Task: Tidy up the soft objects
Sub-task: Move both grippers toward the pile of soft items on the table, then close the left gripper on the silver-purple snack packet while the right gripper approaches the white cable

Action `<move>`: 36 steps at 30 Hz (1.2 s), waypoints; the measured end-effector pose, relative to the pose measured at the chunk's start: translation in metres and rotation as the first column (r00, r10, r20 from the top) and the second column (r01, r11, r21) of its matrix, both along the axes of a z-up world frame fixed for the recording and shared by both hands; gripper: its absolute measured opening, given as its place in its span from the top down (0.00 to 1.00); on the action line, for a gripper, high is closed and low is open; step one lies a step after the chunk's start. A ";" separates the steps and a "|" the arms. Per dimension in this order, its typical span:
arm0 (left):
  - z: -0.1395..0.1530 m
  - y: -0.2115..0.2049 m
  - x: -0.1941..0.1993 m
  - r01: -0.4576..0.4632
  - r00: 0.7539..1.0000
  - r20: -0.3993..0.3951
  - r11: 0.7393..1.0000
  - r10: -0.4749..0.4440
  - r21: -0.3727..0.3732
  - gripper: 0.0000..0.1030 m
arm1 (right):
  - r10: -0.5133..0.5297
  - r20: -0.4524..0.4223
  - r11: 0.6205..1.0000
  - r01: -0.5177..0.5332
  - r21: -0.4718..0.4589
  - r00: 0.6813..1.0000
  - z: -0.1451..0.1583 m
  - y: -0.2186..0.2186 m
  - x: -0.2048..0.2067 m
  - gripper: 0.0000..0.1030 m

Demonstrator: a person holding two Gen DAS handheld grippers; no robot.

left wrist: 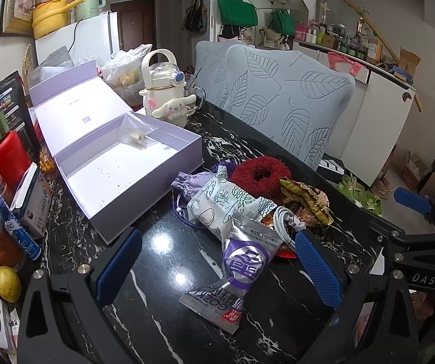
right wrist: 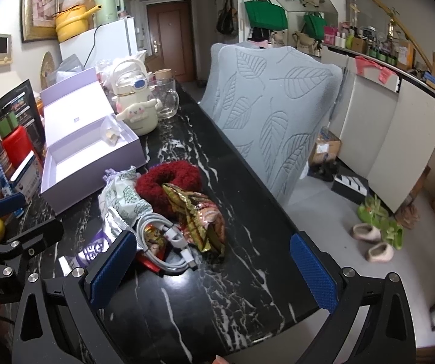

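Note:
A pile of soft things lies on the black marble table [left wrist: 169,242]: a red fuzzy scrunchie [left wrist: 260,176] [right wrist: 169,182], a lilac drawstring pouch [left wrist: 193,182], a pale patterned packet [left wrist: 220,203] [right wrist: 123,197], a purple-and-silver snack packet [left wrist: 241,261], a gold crumpled wrapper [left wrist: 305,203] [right wrist: 199,215] and a coiled white cable [right wrist: 166,239]. An open lilac box [left wrist: 120,163] [right wrist: 87,151] stands to the left. My left gripper [left wrist: 217,270] is open, its jaws either side of the purple packet. My right gripper [right wrist: 214,273] is open and empty just short of the cable.
A cream cartoon bottle [left wrist: 166,91] and a glass mug [right wrist: 166,100] stand behind the box. Jars, a red canister [left wrist: 8,157] and a lemon [left wrist: 6,283] crowd the left edge. A leaf-patterned chair back [left wrist: 290,103] stands along the table's right side.

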State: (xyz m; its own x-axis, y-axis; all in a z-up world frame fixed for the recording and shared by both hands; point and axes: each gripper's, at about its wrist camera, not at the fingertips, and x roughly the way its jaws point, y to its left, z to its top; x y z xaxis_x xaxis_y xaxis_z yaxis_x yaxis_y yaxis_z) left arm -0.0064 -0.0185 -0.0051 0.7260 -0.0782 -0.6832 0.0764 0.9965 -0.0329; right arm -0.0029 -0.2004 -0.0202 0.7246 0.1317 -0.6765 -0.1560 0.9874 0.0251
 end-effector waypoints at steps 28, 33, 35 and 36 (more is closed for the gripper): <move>-0.056 0.016 -0.006 0.006 0.993 -0.117 0.997 -0.016 -0.083 0.00 | 0.114 -0.013 0.993 -0.114 -0.004 0.993 -0.018 0.020 -0.006 0.00; -0.068 0.004 0.005 0.037 0.988 -0.149 0.998 -0.045 -0.057 0.00 | 0.118 -0.013 0.993 -0.118 -0.015 0.993 -0.024 0.015 -0.005 0.00; -0.073 0.001 0.010 0.042 0.986 -0.158 0.997 -0.051 -0.060 0.00 | 0.113 -0.017 0.993 -0.114 -0.022 0.993 -0.029 0.012 -0.002 0.00; -0.076 -0.001 0.012 0.042 0.986 -0.160 0.998 -0.049 -0.046 0.00 | 0.111 -0.022 0.994 -0.111 -0.024 0.994 -0.030 0.011 0.000 0.00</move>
State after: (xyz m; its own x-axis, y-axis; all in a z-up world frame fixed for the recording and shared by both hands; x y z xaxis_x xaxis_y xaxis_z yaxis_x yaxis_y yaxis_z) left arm 0.0052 -0.0192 -0.0807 0.6020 -0.1404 -0.7861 0.1122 0.9895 -0.0908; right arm -0.0026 -0.1896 -0.0506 0.6920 0.1932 -0.6955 -0.2641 0.9645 0.0051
